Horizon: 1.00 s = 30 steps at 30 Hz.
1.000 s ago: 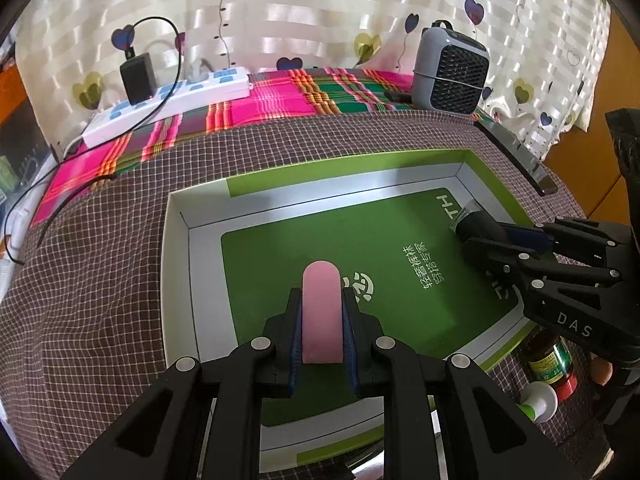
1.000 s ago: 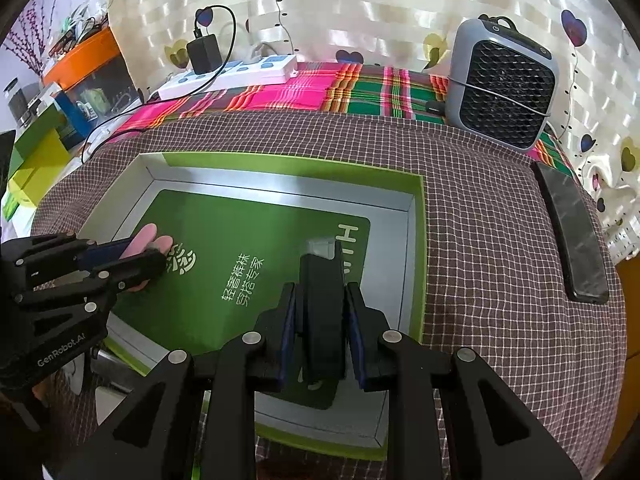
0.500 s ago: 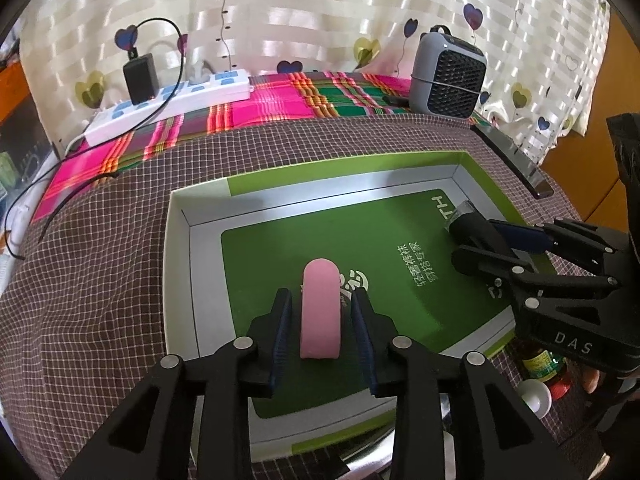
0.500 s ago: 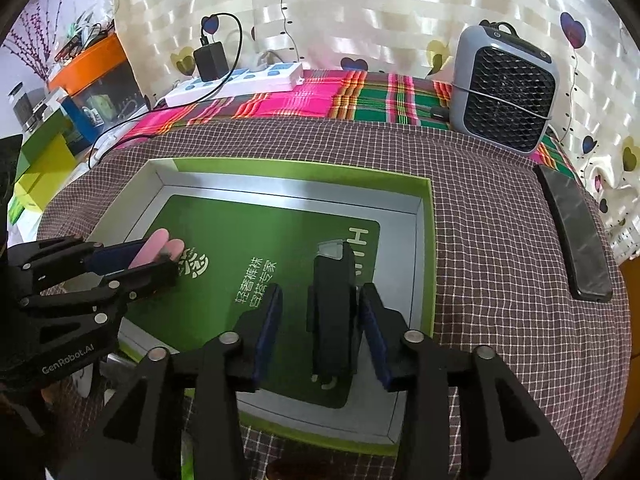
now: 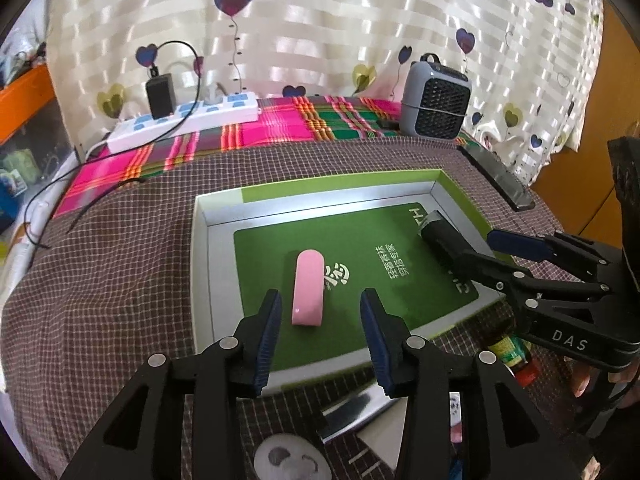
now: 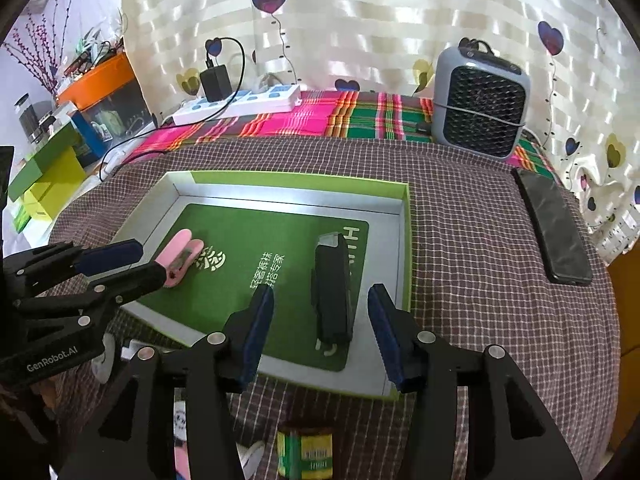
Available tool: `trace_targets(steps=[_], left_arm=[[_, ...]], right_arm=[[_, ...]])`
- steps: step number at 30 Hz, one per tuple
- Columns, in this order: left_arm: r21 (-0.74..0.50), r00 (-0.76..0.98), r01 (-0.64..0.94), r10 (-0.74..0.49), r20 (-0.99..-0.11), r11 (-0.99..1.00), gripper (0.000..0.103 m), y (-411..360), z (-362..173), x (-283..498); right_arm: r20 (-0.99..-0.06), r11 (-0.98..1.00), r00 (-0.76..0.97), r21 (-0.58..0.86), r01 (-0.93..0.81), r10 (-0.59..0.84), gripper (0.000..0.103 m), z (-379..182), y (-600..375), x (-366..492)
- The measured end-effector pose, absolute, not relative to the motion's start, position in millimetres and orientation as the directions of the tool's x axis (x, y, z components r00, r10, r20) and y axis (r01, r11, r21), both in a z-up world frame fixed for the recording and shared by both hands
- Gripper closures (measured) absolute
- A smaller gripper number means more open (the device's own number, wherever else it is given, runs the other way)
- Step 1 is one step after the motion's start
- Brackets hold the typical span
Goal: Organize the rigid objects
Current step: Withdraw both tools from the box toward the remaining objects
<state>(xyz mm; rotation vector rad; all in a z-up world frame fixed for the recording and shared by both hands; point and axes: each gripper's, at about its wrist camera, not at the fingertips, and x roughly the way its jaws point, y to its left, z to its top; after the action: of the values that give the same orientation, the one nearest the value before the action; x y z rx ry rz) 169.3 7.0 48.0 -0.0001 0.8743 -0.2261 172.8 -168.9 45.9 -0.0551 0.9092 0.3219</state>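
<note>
A pink oblong case (image 5: pixel 308 287) lies flat on the green floor of a shallow green-and-white box (image 5: pixel 218 280); it also shows in the right wrist view (image 6: pixel 181 255). A black oblong object (image 6: pixel 332 288) lies in the right part of the same box (image 6: pixel 404 248), also seen in the left wrist view (image 5: pixel 440 240). My left gripper (image 5: pixel 320 312) is open, just behind the pink case, not touching it. My right gripper (image 6: pixel 320 312) is open, its jaws either side of the black object's near end without touching.
A black phone (image 6: pixel 552 228) lies right of the box. A grey mini fan (image 6: pixel 480 112) and a white power strip (image 6: pixel 240 104) stand at the back. A small jar (image 6: pixel 306 456), a white disc (image 5: pixel 292 458) and a metal-edged item (image 5: pixel 352 412) lie at the near edge.
Both grippers opened and let go: the left released the pink case, the right released the black object. Both have drawn back and up from the box.
</note>
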Motion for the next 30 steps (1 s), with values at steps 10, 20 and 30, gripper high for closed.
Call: trace_targets(steps=[10,20,30], left_arm=[[-0.073,0.668,0.151,-0.156,-0.727,0.986,0.062,20.4,59.6,130.3],[-0.119,0.685,0.102,-0.156,-0.711,0.988,0.049,41.7,58.6,95.3],[-0.170,0.687,0.071,-0.172,-0.706,0.983,0.049,62.0,49.3,72.6]], right_arm=[[-0.740,0.953,0.619,0.104,-0.283,0.264,0.053,64.1,-178.4,139.9],[-0.715,0.964,0.666,0.047,-0.262,0.216,0.052,66.8,-189.9,105.1],[-0.719,0.969,0.663,0.058,-0.240,0.208,0.052,54.4,-204.9,85.2]])
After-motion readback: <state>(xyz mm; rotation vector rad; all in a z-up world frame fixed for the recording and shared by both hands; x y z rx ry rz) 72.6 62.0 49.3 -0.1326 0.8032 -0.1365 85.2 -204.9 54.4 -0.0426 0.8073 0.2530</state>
